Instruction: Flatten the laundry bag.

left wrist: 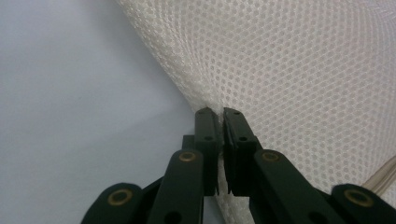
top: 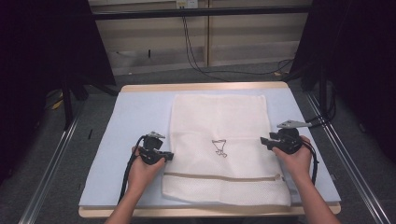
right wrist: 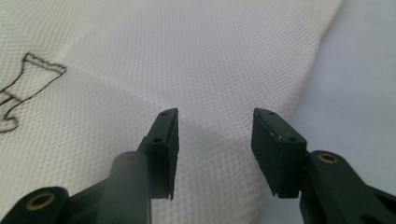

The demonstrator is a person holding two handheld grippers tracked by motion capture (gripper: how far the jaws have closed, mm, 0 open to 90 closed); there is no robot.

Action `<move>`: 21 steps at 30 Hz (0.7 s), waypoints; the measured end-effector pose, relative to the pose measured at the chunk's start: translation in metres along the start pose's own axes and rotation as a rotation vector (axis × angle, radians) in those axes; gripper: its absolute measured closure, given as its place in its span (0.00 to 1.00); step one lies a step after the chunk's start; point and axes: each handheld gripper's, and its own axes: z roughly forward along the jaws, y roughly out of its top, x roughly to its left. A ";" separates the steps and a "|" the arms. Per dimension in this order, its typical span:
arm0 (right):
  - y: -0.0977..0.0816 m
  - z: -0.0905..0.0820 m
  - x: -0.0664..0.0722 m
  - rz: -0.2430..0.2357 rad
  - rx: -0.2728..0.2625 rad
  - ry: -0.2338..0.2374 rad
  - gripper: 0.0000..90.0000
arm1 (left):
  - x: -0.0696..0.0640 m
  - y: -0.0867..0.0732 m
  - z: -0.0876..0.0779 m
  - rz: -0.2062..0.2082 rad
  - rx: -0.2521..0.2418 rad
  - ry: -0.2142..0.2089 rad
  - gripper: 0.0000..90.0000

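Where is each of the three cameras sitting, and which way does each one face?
High view: above the person's side, looking forward and down on the table; forearms, left gripper and right gripper show.
Left gripper view: on the left gripper, facing the mesh bag; jaws shut on its edge.
Right gripper view: on the right gripper, facing the bag; jaws apart.
All share the bag and blue cover.

1 mesh bag [top: 219, 140], 1 blue mat [top: 135, 121], 2 grippers: left [top: 167, 156], right [top: 264, 141].
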 end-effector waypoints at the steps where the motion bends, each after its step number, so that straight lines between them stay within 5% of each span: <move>1: -0.001 -0.003 0.002 -0.002 0.006 0.006 0.58 | 0.002 0.000 -0.002 -0.003 0.004 -0.007 0.95; 9: -0.022 -0.017 0.011 -0.037 0.085 0.005 0.59 | 0.002 -0.001 -0.005 -0.002 -0.003 0.002 0.96; 11: -0.025 -0.014 0.013 -0.012 0.106 0.031 0.70 | 0.003 -0.001 -0.005 0.002 0.000 0.001 0.96; 16: -0.022 -0.011 0.016 -0.039 0.115 0.066 1.00 | 0.004 -0.002 -0.007 -0.006 -0.011 -0.002 0.96; 21: -0.019 -0.006 0.017 -0.057 0.123 0.056 1.00 | 0.008 -0.003 -0.010 -0.015 -0.017 0.002 0.96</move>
